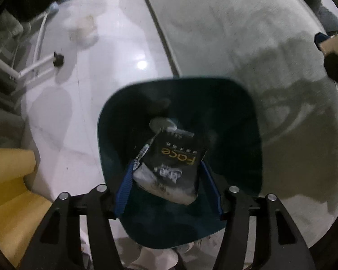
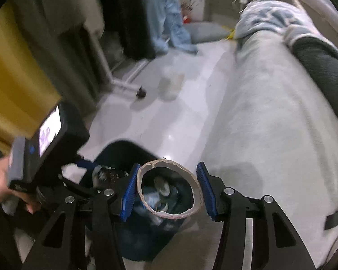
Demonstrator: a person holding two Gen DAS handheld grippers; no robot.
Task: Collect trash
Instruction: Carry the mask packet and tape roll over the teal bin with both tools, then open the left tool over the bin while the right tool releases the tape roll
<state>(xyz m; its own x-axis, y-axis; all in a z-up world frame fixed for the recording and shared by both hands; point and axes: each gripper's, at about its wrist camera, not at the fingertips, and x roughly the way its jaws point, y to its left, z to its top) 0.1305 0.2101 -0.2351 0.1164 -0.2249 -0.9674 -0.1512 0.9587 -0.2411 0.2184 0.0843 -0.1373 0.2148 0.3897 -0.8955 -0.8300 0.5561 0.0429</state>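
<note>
In the left wrist view a dark blue trash bin (image 1: 243, 117) stands on the floor below my left gripper (image 1: 169, 180). Between its blue pads sits a black tissue packet marked "Face" (image 1: 173, 171), over the bin's opening; the left pad touches it, the right pad looks slightly apart. In the right wrist view my right gripper (image 2: 166, 191) holds a cardboard tube (image 2: 197, 189) end-on between its blue pads, above the same bin (image 2: 115, 148), which holds crumpled trash. The left gripper's body (image 2: 51, 141) and a hand show at left.
A grey rug (image 1: 247, 33) lies right of the bin on the white tiled floor (image 1: 106, 67). A white rack's leg with a black caster (image 1: 58, 59) stands at left. Yellow fabric (image 1: 9, 180) is near left. A clear plastic container (image 2: 171, 83) stands on the floor.
</note>
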